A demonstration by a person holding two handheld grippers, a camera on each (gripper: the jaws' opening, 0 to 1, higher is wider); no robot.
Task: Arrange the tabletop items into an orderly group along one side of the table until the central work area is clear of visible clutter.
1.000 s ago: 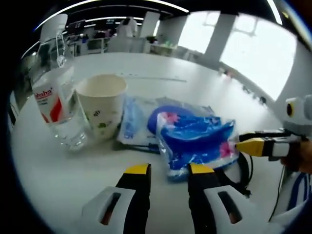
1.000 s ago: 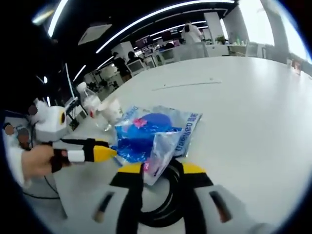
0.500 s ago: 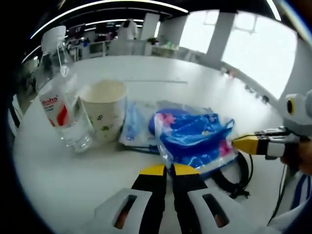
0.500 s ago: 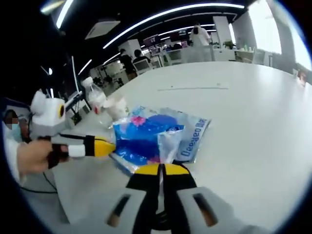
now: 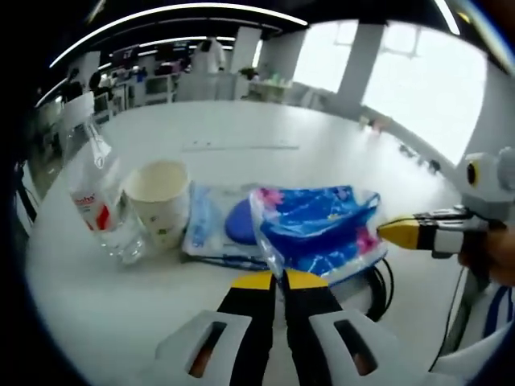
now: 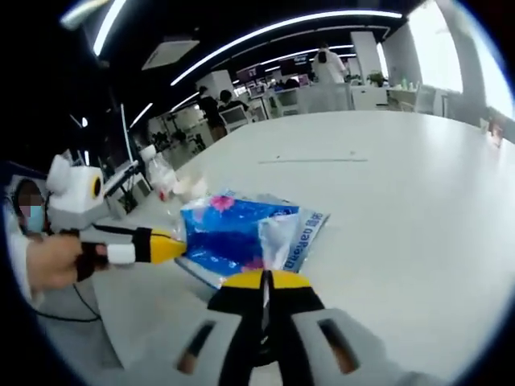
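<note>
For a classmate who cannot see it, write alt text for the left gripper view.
The left gripper, jaws shut, pinches the corner of a blue plastic bag on a white table. A paper cup and water bottle stand left; the right gripper meets the bag's far edge.

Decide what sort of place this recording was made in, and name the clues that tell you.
Probably a large open-plan office or lab. A long white table runs toward desks with monitors at the back, long ceiling light strips curve overhead, and tall bright windows line one side.

Bright windows (image 5: 418, 72) line the far wall, long ceiling lights (image 6: 265, 36) run overhead, and distant desks (image 6: 322, 92) stand beyond.
</note>
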